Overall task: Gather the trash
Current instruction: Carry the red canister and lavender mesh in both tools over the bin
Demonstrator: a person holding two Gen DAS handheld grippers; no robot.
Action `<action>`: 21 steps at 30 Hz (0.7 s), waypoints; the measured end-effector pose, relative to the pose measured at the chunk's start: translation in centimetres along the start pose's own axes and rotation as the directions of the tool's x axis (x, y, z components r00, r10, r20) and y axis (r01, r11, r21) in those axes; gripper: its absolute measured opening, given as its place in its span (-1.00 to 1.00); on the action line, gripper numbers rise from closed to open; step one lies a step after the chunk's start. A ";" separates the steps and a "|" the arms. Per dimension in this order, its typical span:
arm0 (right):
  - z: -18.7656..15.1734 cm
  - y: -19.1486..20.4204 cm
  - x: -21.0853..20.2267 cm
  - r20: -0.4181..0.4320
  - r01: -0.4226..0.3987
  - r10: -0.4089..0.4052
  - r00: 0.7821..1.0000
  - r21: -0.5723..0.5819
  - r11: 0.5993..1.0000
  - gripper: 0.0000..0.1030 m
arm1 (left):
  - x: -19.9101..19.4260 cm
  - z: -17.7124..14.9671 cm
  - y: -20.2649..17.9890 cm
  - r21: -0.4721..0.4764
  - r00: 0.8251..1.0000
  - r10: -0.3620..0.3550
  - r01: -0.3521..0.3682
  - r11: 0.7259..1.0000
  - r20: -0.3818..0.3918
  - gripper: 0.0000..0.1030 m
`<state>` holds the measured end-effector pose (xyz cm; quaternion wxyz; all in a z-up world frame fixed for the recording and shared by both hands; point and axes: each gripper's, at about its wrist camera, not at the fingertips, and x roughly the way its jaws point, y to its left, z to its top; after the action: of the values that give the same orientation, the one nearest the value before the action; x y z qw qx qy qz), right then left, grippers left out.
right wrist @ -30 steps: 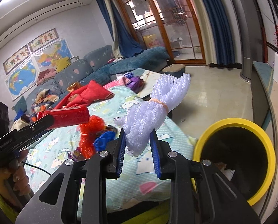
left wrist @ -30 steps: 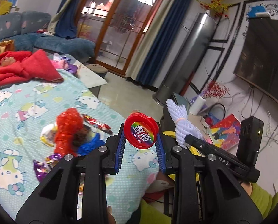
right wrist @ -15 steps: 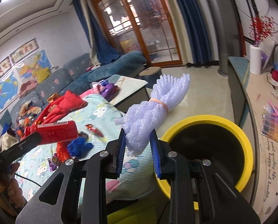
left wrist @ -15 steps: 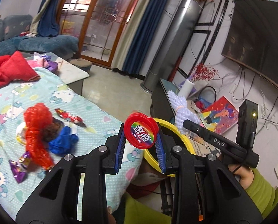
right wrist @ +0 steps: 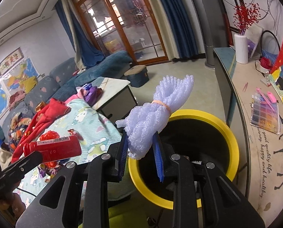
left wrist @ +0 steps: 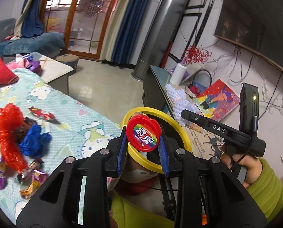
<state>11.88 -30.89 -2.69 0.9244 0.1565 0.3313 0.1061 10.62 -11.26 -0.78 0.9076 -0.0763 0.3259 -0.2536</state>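
The left gripper (left wrist: 143,148) has its jaws clamped on a red bottle (left wrist: 143,137) with a rainbow-printed base, above the yellow-rimmed bin (right wrist: 229,133); the right gripper (right wrist: 140,156) pinches pale lilac foam netting (right wrist: 156,114), banded, over the bin's mouth.

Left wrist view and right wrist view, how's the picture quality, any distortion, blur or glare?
Left wrist view: strong fisheye bending with dark corners; the red bottle in the left gripper is sharp, the wrappers at the left edge are smeared. Right wrist view: same curved distortion; the foam net bundle is crisp, the yellow bin slightly soft, and the glass door shows reflected glare.
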 end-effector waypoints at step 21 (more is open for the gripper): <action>-0.8 -5.8 0.9 -0.101 0.052 -0.048 0.994 0.042 0.998 -0.49 | 7.5 -1.6 -4.1 0.106 0.991 -0.042 0.056 0.993 -0.128 -0.55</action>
<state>12.59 -35.85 -5.89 0.9053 0.1632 0.3831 0.0833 12.86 -18.57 -4.86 0.8816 -0.0183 0.3660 -0.2975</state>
